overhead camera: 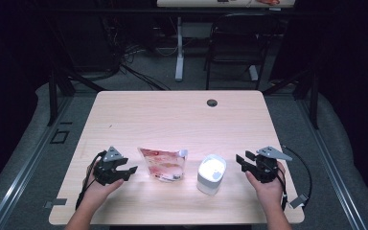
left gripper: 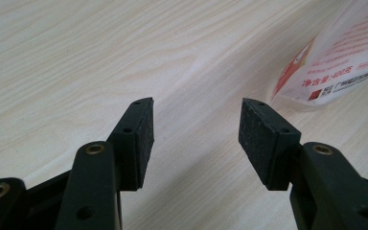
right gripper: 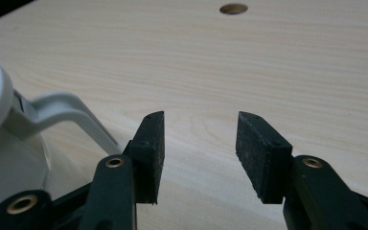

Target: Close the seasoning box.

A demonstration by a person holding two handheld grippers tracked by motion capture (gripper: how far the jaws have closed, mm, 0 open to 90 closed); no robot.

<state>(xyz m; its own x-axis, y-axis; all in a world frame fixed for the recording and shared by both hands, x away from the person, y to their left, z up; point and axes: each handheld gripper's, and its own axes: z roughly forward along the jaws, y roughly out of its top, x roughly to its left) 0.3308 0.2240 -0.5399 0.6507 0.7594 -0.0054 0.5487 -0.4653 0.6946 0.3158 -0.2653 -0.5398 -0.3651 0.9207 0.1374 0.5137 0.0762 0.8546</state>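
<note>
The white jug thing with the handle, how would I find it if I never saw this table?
Start at the wooden table and look along its near edge, between the person's two hands. Two things stand there: a floppy red-and-white printed pouch and, beside it towards the right gripper, the white container. It is the plain, solid one, with a curved handle.

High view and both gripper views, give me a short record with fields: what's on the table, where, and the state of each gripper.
surface: light wood table
pouch: red-printed refill pouch, upright, left of centre
container: white lidded container with handle, right of the pouch
left gripper: open, nothing between its jaws, left of the pouch
right gripper: open, nothing between its jaws, right of the container
</note>
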